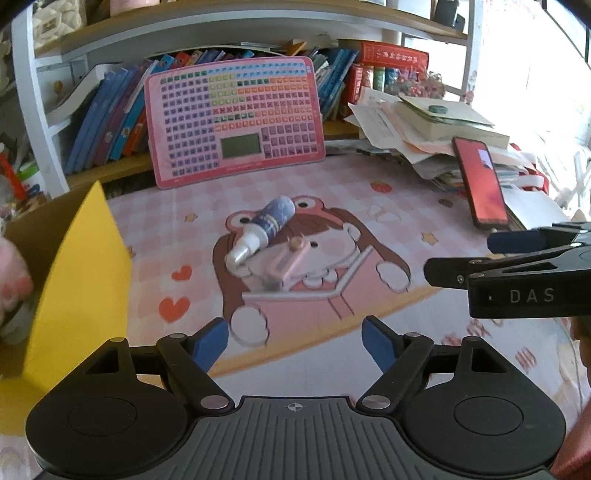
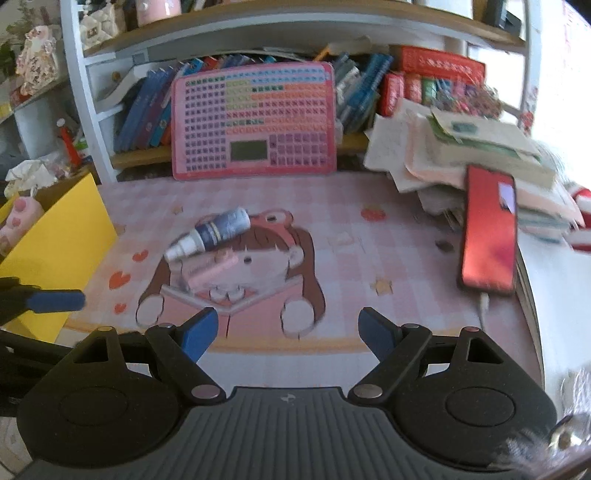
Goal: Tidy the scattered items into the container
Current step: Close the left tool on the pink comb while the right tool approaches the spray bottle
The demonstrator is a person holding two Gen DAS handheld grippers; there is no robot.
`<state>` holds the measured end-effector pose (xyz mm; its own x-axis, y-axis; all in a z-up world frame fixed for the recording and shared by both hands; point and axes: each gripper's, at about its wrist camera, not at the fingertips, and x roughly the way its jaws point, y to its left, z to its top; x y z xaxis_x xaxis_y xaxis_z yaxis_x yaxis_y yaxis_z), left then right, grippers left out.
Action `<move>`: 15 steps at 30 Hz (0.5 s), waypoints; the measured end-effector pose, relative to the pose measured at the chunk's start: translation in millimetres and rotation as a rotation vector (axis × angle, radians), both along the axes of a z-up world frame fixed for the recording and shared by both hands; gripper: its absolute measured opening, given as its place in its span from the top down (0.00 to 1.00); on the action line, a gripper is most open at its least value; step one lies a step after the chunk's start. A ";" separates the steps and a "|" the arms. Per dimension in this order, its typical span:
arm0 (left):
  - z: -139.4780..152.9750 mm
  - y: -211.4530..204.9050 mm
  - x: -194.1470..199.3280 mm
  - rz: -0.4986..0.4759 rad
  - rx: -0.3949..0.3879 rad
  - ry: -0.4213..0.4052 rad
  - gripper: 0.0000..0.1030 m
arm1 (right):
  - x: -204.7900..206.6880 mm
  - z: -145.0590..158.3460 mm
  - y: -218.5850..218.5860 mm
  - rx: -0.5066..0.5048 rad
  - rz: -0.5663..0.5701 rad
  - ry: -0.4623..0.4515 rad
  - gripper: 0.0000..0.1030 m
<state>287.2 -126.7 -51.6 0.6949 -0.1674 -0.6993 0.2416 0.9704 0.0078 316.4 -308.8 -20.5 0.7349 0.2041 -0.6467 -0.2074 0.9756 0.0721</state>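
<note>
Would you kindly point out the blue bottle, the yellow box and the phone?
blue bottle [image 1: 275, 218], left wrist view, on its dark body.
yellow box [image 1: 79, 266], left wrist view, on its outer wall.
phone [image 2: 489, 229], right wrist view, on its red screen.

Two wrist cameras, both angled down and forward over the surface [image 1: 369, 192].
Each looks along its own fingers toward the bookshelf [image 1: 229, 33], from close above the mat. Both views share the blue bottle [image 1: 271, 219] [image 2: 221, 227], pink keyboard board [image 1: 236, 118] [image 2: 255, 118], yellow box [image 1: 77, 266] [image 2: 55, 236] and red phone [image 1: 484, 181] [image 2: 489, 229].
</note>
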 end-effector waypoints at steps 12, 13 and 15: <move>-27.8 -14.4 78.7 -0.005 -0.022 0.043 0.40 | 60.4 6.9 -1.0 0.049 0.026 -0.033 0.19; -30.5 -15.1 86.4 0.002 -0.025 0.052 0.41 | 62.8 6.3 -0.9 0.047 0.031 -0.032 0.19; -34.7 -17.7 100.3 0.002 -0.034 0.063 0.45 | 67.4 4.9 -0.9 0.046 0.037 -0.030 0.19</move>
<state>387.5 -144.4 -86.2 0.6498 -0.1904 -0.7359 0.2383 0.9703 -0.0407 383.7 -309.7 -15.6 0.7450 0.2605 -0.6141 -0.2461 0.9630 0.1098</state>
